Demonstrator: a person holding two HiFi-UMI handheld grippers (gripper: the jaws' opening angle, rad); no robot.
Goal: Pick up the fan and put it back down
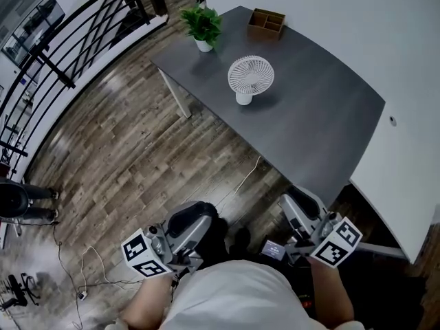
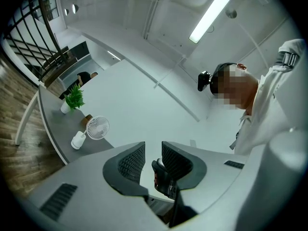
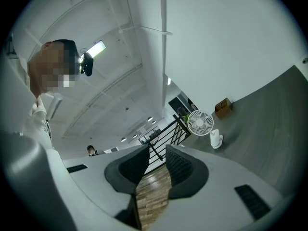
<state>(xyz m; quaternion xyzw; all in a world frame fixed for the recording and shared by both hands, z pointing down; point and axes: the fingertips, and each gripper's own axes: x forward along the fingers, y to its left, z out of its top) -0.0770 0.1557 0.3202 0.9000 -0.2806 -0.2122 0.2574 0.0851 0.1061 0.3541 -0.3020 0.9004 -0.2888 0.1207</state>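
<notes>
A white desk fan [image 1: 250, 80] stands upright on the dark grey table [image 1: 323, 129], near its middle. Both grippers are held low against the person's body, well short of the table's near edge and far from the fan. My left gripper [image 1: 201, 218] is open, with a narrow gap and nothing between its pads. My right gripper [image 1: 294, 203] is open too and holds nothing. The left gripper view has the fan [image 2: 97, 128] small at the left, beyond the gripper [image 2: 153, 160]. In the right gripper view the fan [image 3: 200, 122] is off to the right of the gripper [image 3: 158, 166].
A potted plant [image 1: 203, 26] and a wooden organiser [image 1: 267, 23] sit at the table's far end. A white panel [image 1: 405, 184] adjoins the table on the right. A black railing [image 1: 62, 53] runs along the left. Cables [image 1: 82, 267] lie on the wood floor.
</notes>
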